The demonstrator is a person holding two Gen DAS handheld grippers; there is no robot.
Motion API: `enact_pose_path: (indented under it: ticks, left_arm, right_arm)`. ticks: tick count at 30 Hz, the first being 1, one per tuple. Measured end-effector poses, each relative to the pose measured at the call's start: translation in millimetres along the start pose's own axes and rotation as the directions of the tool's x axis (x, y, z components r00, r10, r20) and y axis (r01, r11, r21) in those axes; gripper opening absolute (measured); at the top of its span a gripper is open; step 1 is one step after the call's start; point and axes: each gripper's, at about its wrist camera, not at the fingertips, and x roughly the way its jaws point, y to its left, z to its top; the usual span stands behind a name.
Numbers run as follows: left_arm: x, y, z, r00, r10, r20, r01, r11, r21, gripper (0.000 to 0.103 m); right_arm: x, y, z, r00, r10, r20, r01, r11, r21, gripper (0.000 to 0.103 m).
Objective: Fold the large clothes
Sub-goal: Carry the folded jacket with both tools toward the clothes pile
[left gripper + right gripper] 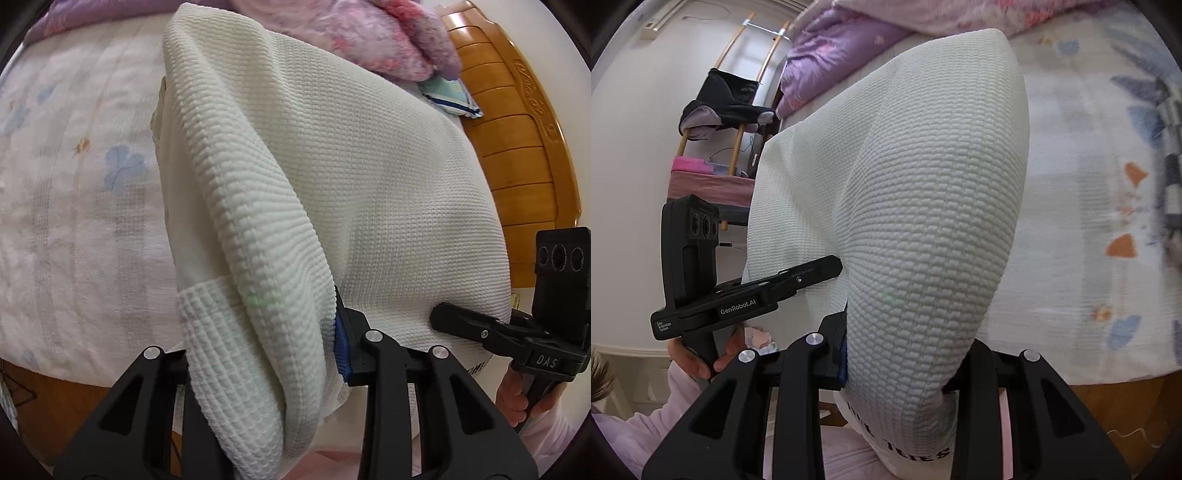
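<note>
- A white waffle-knit garment (332, 177) is held lifted above the bed (74, 192), draped in thick folds between both tools.
- The left gripper (288, 354) is seen with its jaws clenched on a bunched edge of the cloth.
- The right gripper (897, 369) is likewise clamped on a thick roll of the fabric.
- A purple quilt (827, 55) is seen, apparently heaped, at the far end of the bed.

A pale floral bedsheet (74, 192) covers the bed, with a carved wooden headboard (517, 147) at its end. Purple bedding (820, 55) is heaped beside a fluffy pink blanket (369, 40). Dark clothing (724, 99) drapes a wooden rack (738, 136) by the wall.
</note>
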Motion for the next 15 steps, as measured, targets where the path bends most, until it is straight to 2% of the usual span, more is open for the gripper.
enact_pose_path:
  ticks: [4,6,10,15]
  left_arm:
    - [1.2,-48.4,-3.5,1.000,0.006,-0.001,-0.006,1.000,0.026,0.032]
    - [3.6,-75.4,-4.8,1.000,0.011,0.001,-0.011,0.998,0.069,0.032]
    - [26.0,-125.9,2.5,1.000,0.004,-0.023,-0.001,0.991,0.134,0.032]
    - [54.3,-177.6,6.3,0.995,-0.018,-0.096,0.044,0.958,0.283,0.032]
  right_arm:
    - [-46.7,-11.7,-9.6,0.999,-0.025,0.047,0.024,1.000,0.004,0.029]
    - [-69.9,-26.1,-18.8,0.997,-0.024,0.071,0.023,0.999,0.024,0.029]
    - [-91.7,-47.4,-30.2,0.989,-0.045,0.138,0.029,0.993,0.117,0.030]
    - [-130.4,-79.3,-65.8,0.962,-0.121,0.247,0.060,0.969,0.240,0.030]
